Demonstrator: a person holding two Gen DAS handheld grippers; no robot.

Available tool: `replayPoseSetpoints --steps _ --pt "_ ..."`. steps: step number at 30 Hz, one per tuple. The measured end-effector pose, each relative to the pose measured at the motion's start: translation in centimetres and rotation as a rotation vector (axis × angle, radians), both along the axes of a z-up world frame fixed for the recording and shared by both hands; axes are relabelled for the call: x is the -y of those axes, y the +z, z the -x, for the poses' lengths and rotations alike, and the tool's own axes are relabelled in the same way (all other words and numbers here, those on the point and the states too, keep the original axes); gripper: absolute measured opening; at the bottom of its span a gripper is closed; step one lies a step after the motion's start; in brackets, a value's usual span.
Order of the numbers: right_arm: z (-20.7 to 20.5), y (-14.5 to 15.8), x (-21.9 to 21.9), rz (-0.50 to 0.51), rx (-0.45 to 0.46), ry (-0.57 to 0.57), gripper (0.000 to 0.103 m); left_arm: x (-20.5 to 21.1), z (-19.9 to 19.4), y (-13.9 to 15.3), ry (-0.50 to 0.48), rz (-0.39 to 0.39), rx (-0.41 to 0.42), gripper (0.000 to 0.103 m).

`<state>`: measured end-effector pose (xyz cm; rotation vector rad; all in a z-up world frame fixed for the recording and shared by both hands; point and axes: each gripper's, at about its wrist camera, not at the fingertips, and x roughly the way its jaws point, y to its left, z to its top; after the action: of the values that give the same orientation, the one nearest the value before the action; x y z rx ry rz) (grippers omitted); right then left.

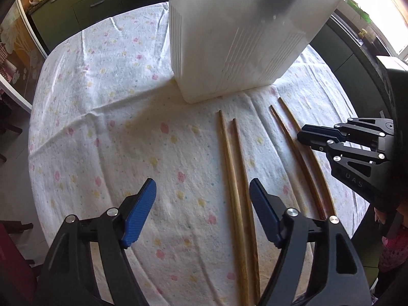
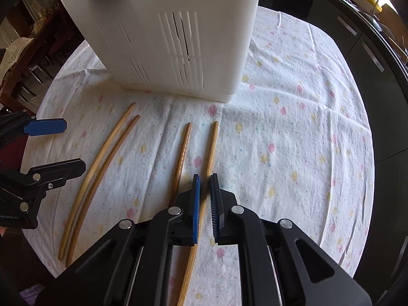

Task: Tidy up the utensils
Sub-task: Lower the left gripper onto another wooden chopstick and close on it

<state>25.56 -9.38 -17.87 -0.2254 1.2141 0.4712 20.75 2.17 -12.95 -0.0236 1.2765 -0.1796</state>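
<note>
Four chopsticks lying on the table before one white slotted holder.

The right gripper is clenching the rightmost chopstick; its ridged partner is lying just beside. The left gripper is hanging released over the cloth, the left pair lying beside its right finger. The holder is standing behind all four.

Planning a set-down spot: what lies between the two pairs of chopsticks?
Only bare flowered tablecloth between the left pair and right pair, clearest in the right wrist view.
</note>
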Motion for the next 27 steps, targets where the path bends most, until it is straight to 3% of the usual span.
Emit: replayPoseSetpoints --steps 8,12,15,23,27 --pt "-0.2 -0.1 0.7 -0.015 -0.004 0.012 0.009 1.6 -1.0 -0.7 -0.010 -0.035 -0.053 0.067" --pt "0.0 0.0 1.0 -0.022 -0.007 0.014 0.009 2.6 -1.5 -1.1 -0.017 -0.068 -0.086 0.037" --pt "-0.1 0.0 1.3 -0.029 -0.010 0.017 0.008 2.9 -1.9 -1.2 -0.014 -0.078 -0.091 0.024" --pt "0.1 0.2 1.1 -0.013 -0.001 0.024 0.008 4.5 -2.7 -1.1 -0.036 -0.135 -0.090 0.023" --pt "0.3 0.1 0.2 0.015 0.006 0.032 0.008 5.8 -2.8 -1.1 -0.071 -0.167 -0.089 0.017"
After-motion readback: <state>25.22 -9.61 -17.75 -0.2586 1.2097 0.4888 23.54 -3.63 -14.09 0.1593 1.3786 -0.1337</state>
